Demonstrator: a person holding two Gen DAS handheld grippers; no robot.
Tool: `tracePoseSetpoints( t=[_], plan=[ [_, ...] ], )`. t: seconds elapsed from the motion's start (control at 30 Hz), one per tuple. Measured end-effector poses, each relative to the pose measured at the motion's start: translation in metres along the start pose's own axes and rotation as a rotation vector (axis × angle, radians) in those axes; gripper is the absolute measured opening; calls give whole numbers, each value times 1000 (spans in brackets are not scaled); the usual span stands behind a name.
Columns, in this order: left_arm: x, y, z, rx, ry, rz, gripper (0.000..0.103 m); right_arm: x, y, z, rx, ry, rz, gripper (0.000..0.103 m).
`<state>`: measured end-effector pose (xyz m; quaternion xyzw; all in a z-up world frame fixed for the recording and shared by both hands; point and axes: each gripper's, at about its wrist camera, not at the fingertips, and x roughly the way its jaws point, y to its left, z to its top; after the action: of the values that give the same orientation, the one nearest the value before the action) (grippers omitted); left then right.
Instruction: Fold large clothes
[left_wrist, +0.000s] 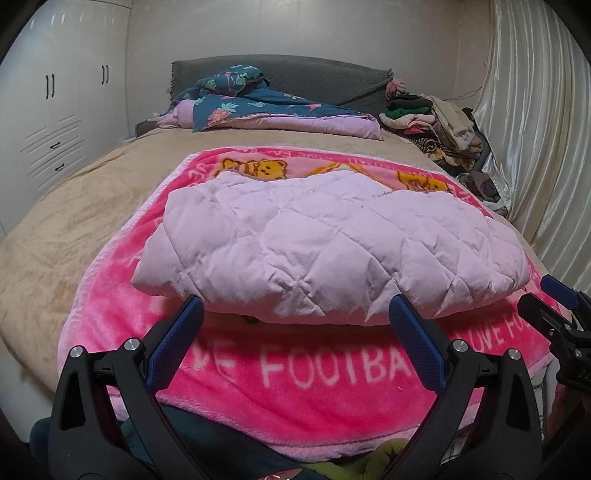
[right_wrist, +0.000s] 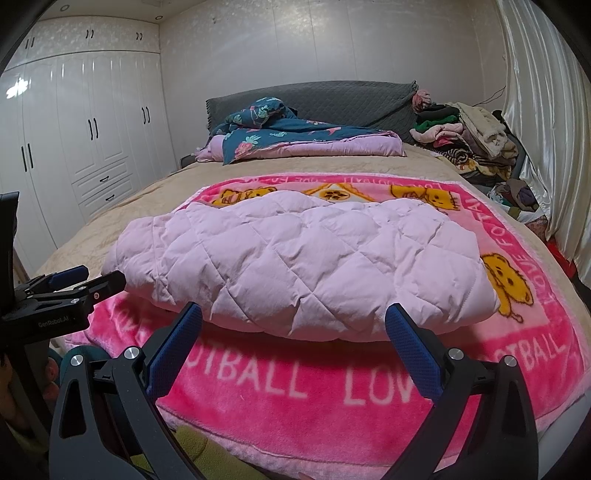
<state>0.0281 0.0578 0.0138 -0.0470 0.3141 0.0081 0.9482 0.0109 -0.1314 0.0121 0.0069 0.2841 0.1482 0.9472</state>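
Observation:
A pale pink quilted jacket (left_wrist: 325, 243) lies folded into a thick bundle on a bright pink blanket (left_wrist: 295, 369) with bear pictures and white letters. It also shows in the right wrist view (right_wrist: 306, 266). My left gripper (left_wrist: 295, 314) is open and empty, just short of the bundle's near edge. My right gripper (right_wrist: 293, 321) is open and empty, also just short of the near edge. The right gripper shows at the right edge of the left wrist view (left_wrist: 554, 310), and the left gripper shows at the left edge of the right wrist view (right_wrist: 85, 278).
The pink blanket (right_wrist: 369, 387) lies on a bed with a beige cover (left_wrist: 74, 229). A blue flowered quilt (left_wrist: 258, 103) lies by the grey headboard (left_wrist: 325, 77). A heap of clothes (left_wrist: 443, 125) sits at the far right. White wardrobes (right_wrist: 92, 129) stand left, curtains (left_wrist: 535, 129) right.

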Motion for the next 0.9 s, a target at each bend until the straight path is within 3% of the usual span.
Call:
tracePoseSetpoints(
  t=[0.9],
  plan=[
    [-4,-1,4,-2,-8,7,94,-1,0,0,0,0,-3,99]
  ],
)
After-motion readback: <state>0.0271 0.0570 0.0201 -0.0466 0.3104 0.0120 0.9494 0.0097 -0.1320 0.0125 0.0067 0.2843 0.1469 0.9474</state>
